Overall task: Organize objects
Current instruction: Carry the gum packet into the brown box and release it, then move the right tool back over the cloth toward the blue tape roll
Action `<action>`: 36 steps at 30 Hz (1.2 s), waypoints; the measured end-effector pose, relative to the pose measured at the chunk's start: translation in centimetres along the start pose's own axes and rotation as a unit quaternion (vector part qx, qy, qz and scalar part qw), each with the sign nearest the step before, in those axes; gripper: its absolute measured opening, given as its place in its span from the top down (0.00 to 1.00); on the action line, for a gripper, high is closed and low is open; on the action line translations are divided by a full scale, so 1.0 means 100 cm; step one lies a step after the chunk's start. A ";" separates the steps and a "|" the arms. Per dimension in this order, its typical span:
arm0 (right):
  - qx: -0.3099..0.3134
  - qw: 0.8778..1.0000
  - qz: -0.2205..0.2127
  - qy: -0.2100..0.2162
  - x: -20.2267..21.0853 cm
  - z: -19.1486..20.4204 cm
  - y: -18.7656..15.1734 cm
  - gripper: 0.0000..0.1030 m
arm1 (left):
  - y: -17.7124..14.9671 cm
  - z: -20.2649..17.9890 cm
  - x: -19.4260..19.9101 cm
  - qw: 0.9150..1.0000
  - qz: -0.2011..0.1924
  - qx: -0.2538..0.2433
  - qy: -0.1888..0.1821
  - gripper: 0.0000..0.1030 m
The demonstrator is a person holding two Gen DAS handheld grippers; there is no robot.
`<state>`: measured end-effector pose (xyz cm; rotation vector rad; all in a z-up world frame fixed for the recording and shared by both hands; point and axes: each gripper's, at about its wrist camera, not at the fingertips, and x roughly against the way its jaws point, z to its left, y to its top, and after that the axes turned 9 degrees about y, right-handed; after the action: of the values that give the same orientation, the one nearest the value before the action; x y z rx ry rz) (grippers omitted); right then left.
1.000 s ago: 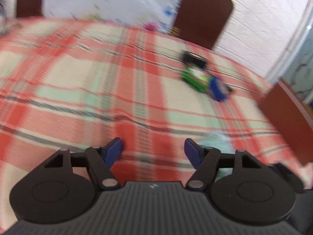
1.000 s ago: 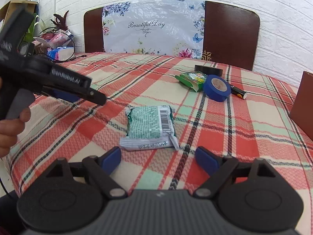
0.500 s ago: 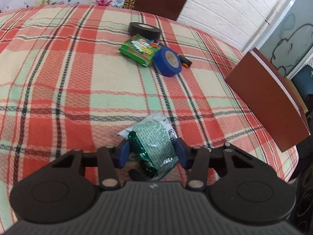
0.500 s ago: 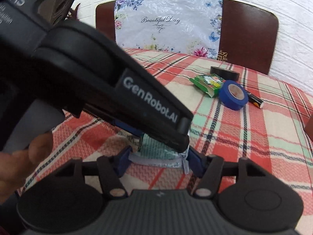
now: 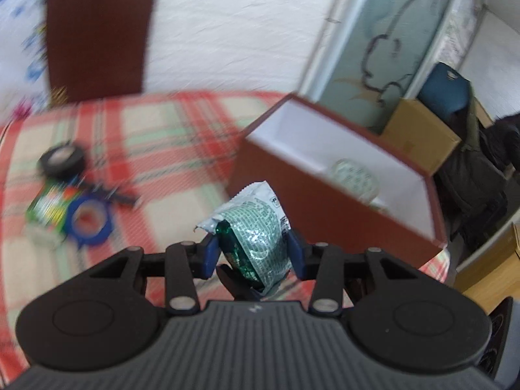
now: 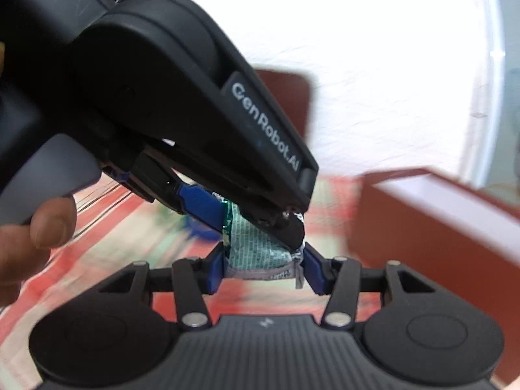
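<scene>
the green packet (image 5: 256,227), flat on the checked tablecloth (image 5: 156,136) a second ago with both tools spread wide apart, is now pinched from two sides and carried off the cloth. the jaws of the left gripper (image 5: 252,253) are closing, the blue pads pressed against the packet's two flanks so that it stands on edge between them, its crimped end pointing up and away. in the right wrist view the right gripper (image 6: 265,268) is seen gripping the lower sealed edge of the same packet (image 6: 260,253), its jaws likewise closing, while the left tool crosses overhead and bites the upper part. a hand (image 6: 35,227) is seen at the left edge on that tool's handle.

it is judged that the pickup is done and the carry has begun, the packet being aimed at the open brown box (image 5: 325,214) just beyond it. a round patterned item (image 5: 356,178) already lies inside against the white lining. farther left on the cloth, well apart from the jaws, a blue tape roll (image 5: 89,222), a green carton (image 5: 48,206), a pen (image 5: 110,193) and a black tape roll (image 5: 61,161) are left waiting.
</scene>
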<state>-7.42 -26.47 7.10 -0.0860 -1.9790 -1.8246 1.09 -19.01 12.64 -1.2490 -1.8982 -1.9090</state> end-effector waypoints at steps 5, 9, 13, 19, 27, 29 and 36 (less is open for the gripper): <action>-0.057 0.996 -0.040 -0.060 0.004 -0.063 0.022 0.53 | 0.033 -0.050 -0.028 0.998 -0.036 -0.040 -0.023 0.55; -0.081 0.992 -0.036 -0.092 -0.011 -0.096 0.021 0.53 | 0.046 -0.065 -0.063 0.999 -0.024 -0.040 -0.023 0.55; -0.110 0.987 -0.030 -0.113 -0.026 -0.117 0.012 0.37 | 0.054 -0.071 -0.084 0.998 -0.023 -0.052 0.025 0.53; -0.133 0.982 -0.043 -0.124 -0.018 -0.124 0.002 0.30 | 0.049 -0.067 -0.083 0.995 -0.029 -0.071 0.062 0.50; -0.113 0.981 -0.082 -0.134 -0.007 -0.084 -0.010 0.30 | 0.025 -0.061 -0.054 0.990 -0.053 -0.096 0.092 0.47; -0.099 0.982 -0.090 -0.133 0.006 -0.066 -0.010 0.30 | 0.019 -0.054 -0.047 0.989 -0.057 -0.092 0.102 0.47; -0.108 0.990 -0.042 -0.074 -0.005 -0.042 -0.015 0.30 | -0.009 -0.018 -0.030 0.988 -0.040 -0.070 0.133 0.47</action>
<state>-6.29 -30.59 5.61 -0.2137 -1.9004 -2.1394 1.68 -21.69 10.36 -0.9069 -1.7261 -2.1591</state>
